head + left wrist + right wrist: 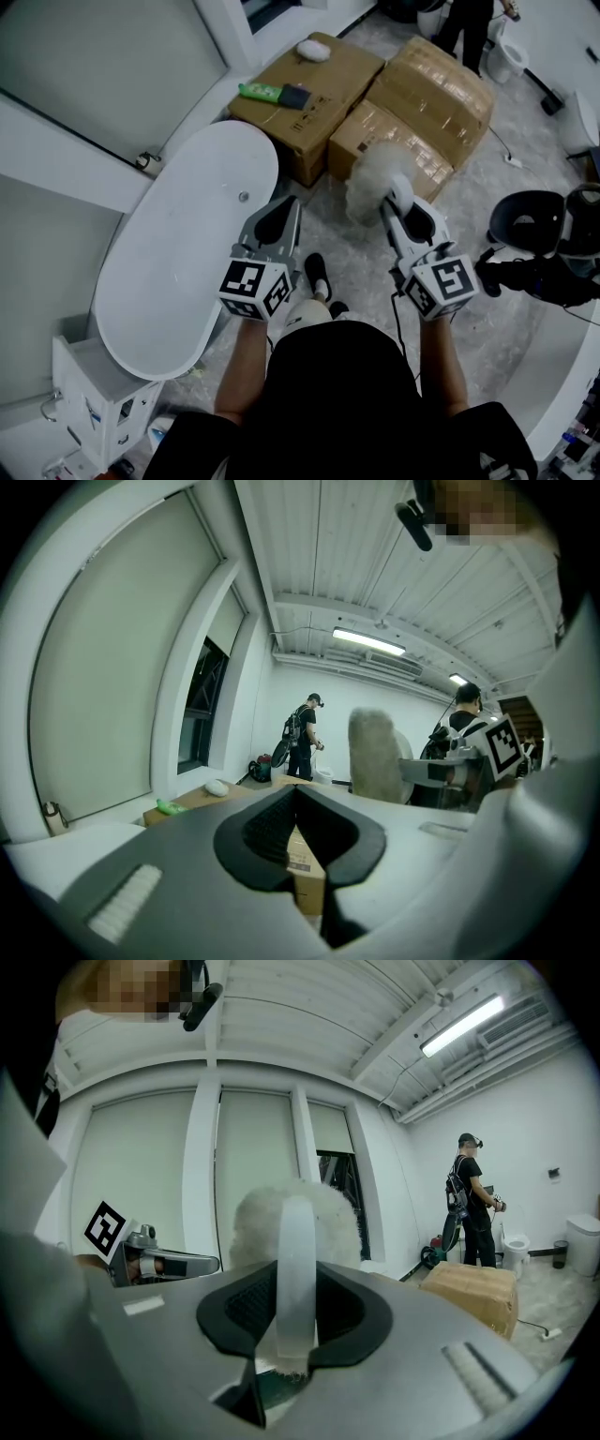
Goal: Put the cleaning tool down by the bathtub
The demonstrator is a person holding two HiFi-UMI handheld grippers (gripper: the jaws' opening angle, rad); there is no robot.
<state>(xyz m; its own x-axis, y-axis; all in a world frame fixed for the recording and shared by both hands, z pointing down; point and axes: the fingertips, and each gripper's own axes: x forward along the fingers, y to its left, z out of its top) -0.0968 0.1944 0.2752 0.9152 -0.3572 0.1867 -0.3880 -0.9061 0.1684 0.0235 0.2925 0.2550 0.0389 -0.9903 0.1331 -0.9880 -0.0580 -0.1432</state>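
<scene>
The right claw [400, 208] is clamped on the white handle [296, 1269] of a fluffy duster [373, 183], held in the air right of the bathtub [178, 244]. The left claw [284, 214], just beside the bathtub's rim, has its jaws together with nothing between them.

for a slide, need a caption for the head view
Beside a white bathtub, the right tool grips a fluffy white duster by its handle; the left tool holds nothing.

White bathtub [178, 253], off-white cleaning tool [373, 183], brown boxes [417, 103], green bottle [261, 91]; black-and-white squares mark left gripper [286, 211] and right gripper [401, 199].
</scene>
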